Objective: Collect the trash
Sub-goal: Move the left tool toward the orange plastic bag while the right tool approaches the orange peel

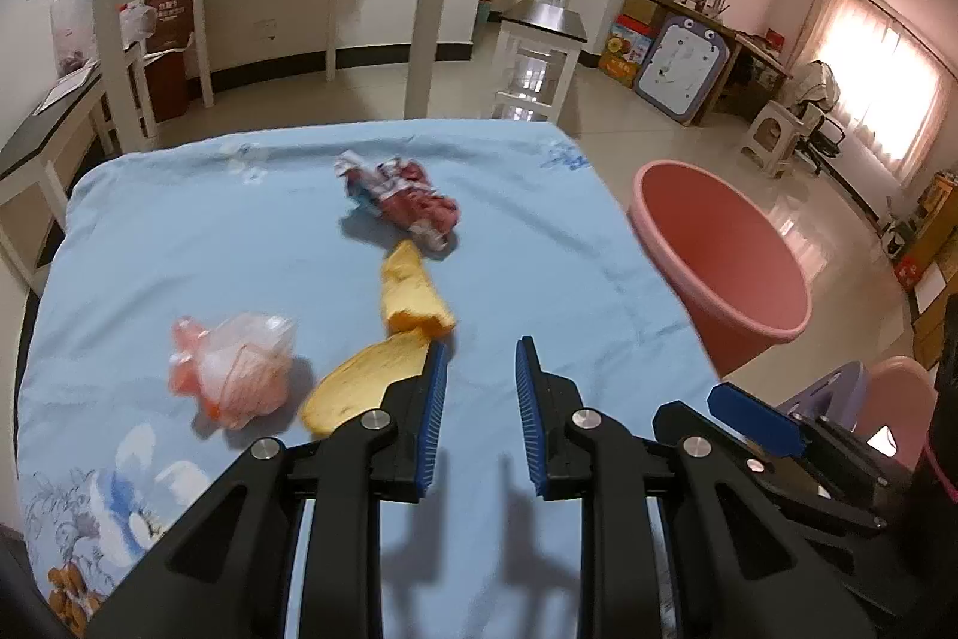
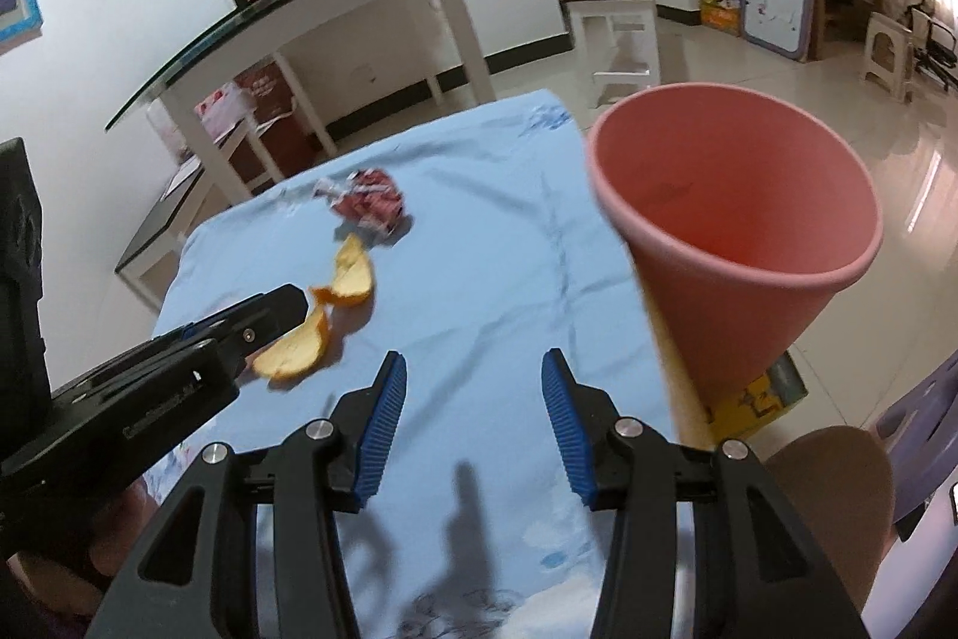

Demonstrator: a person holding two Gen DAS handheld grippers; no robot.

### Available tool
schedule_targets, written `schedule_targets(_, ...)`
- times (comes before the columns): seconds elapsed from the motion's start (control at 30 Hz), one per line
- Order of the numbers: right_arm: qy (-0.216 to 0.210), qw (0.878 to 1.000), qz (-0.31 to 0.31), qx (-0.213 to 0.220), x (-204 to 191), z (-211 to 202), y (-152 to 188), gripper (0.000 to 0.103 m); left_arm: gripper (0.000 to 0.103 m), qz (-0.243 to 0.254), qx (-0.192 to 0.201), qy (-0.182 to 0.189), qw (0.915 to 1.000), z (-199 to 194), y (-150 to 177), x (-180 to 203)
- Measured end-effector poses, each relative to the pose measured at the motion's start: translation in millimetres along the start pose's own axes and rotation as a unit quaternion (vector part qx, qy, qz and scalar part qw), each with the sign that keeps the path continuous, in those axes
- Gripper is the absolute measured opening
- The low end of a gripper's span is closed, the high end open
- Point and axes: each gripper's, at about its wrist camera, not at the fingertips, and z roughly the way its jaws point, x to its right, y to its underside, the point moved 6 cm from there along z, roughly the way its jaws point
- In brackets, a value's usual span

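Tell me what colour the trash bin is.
Pink; the bin shows best in the right wrist view.

No text can be read with certainty. Embossed lettering on the left hand-held gripper (image 2: pixel 179 339) is blurred, and the print on the crumpled wrapper (image 1: pixel 398 199) is illegible.

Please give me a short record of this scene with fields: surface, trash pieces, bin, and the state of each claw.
surface: table under blue cloth
trash: crumpled wrapper; two peel pieces; plastic bag
bin: pink bucket, beside the table, looks empty
left claw: open, holds nothing
right claw: open, holds nothing
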Motion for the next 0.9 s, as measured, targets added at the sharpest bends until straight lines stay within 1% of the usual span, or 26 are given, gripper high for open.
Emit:
schedule_targets(0.17, -0.008, 1.0, -0.017, -0.002, -16, -3, 6, 0.048, 0.024, -0.008, 0.009, -0.003, 0.9999, -14, 12, -20)
schedule_targets(0.23, -0.017, 0.999, -0.028, -0.001, -24, -5, 9, 0.051, 0.024, -0.011, 0.015, -0.007, 0.9998, -21, 16, -29)
schedule_targets(0.37, -0.027, 0.998, -0.057, 0.009, -40, -11, 10, 0.054, 0.024, -0.022, 0.036, -0.023, 0.9989, -39, 24, -52)
schedule_targets(0.4, -0.03, 0.998, -0.062, 0.01, -43, -12, 11, 0.056, 0.024, -0.025, 0.038, -0.024, 0.9987, -41, 25, -57)
schedule_targets(0.53, -0.044, 0.996, -0.078, 0.002, -55, -12, 16, 0.061, 0.024, -0.036, 0.043, -0.029, 0.998, -51, 31, -77)
schedule_targets(0.63, -0.052, 0.995, -0.085, -0.012, -61, -7, 19, 0.062, 0.024, -0.044, 0.043, -0.04, 0.9973, -53, 32, -92)
schedule_targets(0.7, -0.065, 0.994, -0.09, -0.023, -66, -2, 22, 0.062, 0.024, -0.053, 0.04, -0.045, 0.9968, -51, 31, -104)
schedule_targets(0.8, -0.061, 0.993, -0.098, -0.026, -70, 1, 25, 0.062, 0.024, -0.071, 0.031, -0.045, 0.996, -45, 28, -119)
schedule_targets(0.87, -0.061, 0.993, -0.099, -0.031, -71, 5, 25, 0.058, 0.024, -0.083, 0.021, -0.038, 0.9957, -39, 28, -125)
schedule_targets(0.9, -0.061, 0.993, -0.099, -0.037, -71, 8, 25, 0.052, 0.024, -0.088, 0.018, -0.034, 0.9954, -37, 28, -126)
